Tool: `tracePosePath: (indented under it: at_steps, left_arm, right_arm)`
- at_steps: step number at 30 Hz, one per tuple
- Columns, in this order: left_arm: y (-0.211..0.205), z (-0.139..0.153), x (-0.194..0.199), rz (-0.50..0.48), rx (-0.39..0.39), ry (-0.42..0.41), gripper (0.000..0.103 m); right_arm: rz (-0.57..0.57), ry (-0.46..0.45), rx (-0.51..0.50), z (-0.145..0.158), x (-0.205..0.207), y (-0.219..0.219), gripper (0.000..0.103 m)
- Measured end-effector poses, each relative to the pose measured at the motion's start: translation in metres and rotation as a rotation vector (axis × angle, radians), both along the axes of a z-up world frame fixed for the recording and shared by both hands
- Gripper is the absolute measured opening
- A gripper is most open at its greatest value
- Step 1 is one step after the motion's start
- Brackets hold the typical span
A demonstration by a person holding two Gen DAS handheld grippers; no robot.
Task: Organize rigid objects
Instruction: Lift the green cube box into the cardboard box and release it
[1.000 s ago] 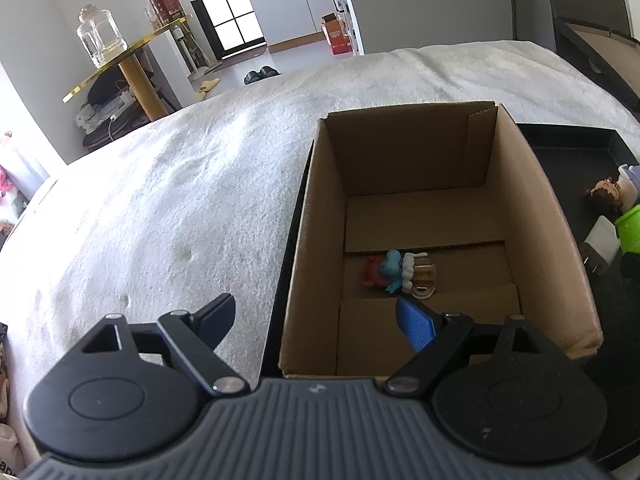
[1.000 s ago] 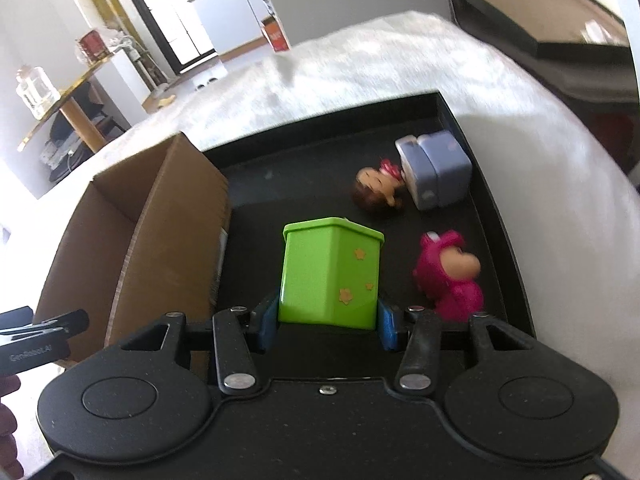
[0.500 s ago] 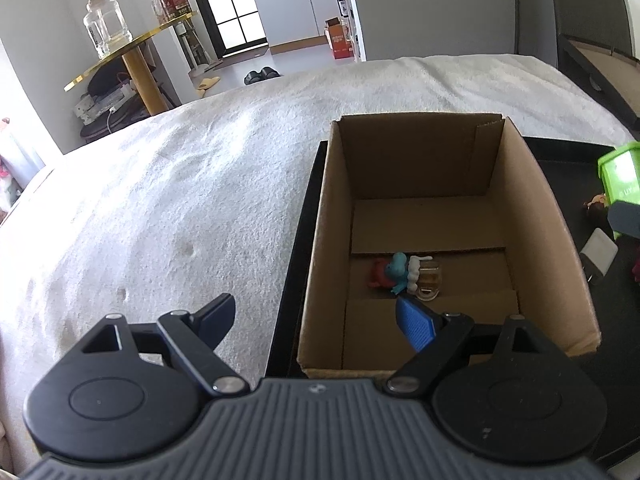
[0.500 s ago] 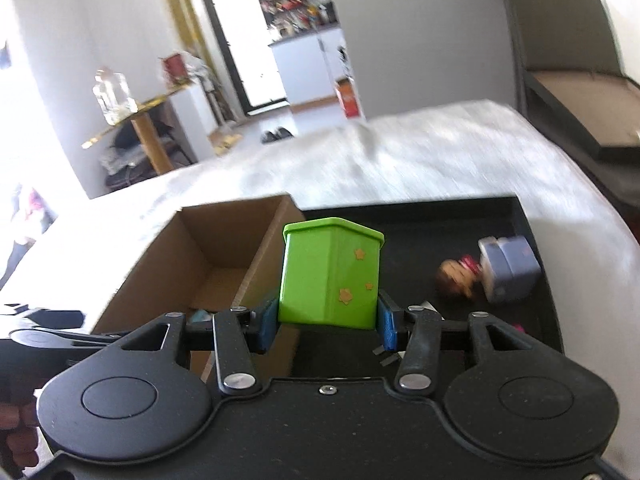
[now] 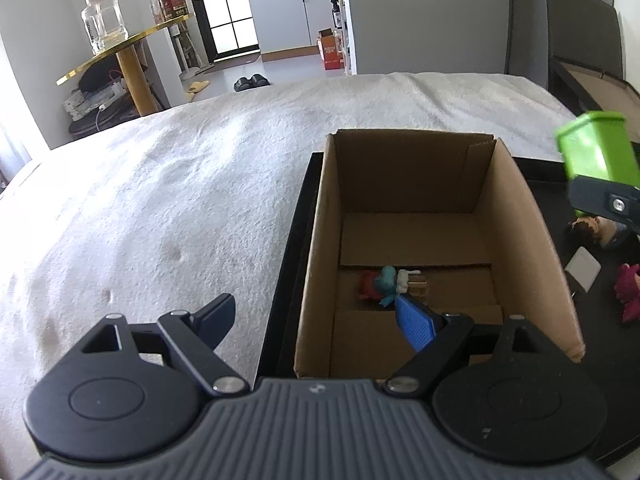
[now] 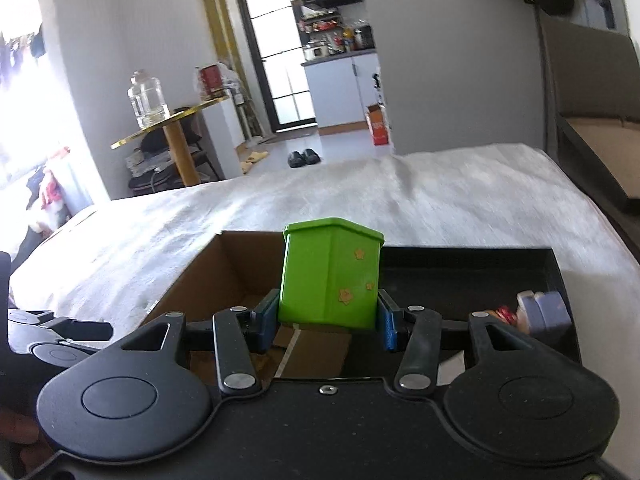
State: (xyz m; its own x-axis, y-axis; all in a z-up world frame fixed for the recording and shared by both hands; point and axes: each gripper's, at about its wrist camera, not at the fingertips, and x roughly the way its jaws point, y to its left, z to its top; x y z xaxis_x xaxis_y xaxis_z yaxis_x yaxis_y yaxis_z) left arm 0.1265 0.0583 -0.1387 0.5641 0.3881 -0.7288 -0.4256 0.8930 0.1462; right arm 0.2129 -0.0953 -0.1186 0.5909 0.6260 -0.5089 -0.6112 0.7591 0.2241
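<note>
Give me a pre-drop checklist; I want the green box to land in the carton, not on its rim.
1. Right tool clamped on green box: ok.
2. Green box upright: ok.
3. Green box fully over cardboard carton: not ok, still beside the right wall.
4. Landing space beside the small toys: ok.
5. Left tool clear of the opening: not ok.
6. Carton seated on black tray: ok.

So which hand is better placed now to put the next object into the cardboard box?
The right. Its gripper is already shut on the green container, held up beside the cardboard box. The left gripper is open and holds nothing, its fingers straddling the box's near left corner.
</note>
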Motion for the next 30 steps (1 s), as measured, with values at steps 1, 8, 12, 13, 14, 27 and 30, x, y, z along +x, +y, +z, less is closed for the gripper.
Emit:
tracePosePath:
  at_steps: [1,8,12,13,14,27,30]
  left_arm:
    - [0.0,0.0,-0.001,0.0,0.0,-0.008,0.086]
    - [0.01,-0.004,-0.006,0.016,-0.038,-0.045,0.064]
    - [0.02,-0.005,-0.007,0.041,-0.078,-0.053,0.028]
    - [0.021,-0.005,-0.007,0.042,-0.08,-0.056,0.024]
    - [0.023,-0.006,-0.007,0.037,-0.086,-0.062,0.022]
    - [0.025,-0.004,-0.01,0.019,-0.125,-0.087,0.011]
    - [0.026,-0.004,-0.01,0.021,-0.126,-0.088,0.011]
  right_arm:
    - [0.01,-0.011,-0.003,0.001,-0.001,0.003,0.047]
    - [0.085,-0.064,-0.054,0.004,-0.004,0.032,0.048]
    - [0.101,-0.053,-0.088,0.001,-0.001,0.044,0.048]
    - [0.107,-0.057,-0.097,0.0,-0.003,0.047,0.048]
    - [0.113,-0.06,-0.104,0.0,-0.004,0.049,0.048]
    - [0.168,-0.09,-0.181,-0.006,-0.008,0.081,0.048]
    - [0.166,-0.104,-0.183,-0.007,-0.004,0.087,0.048]
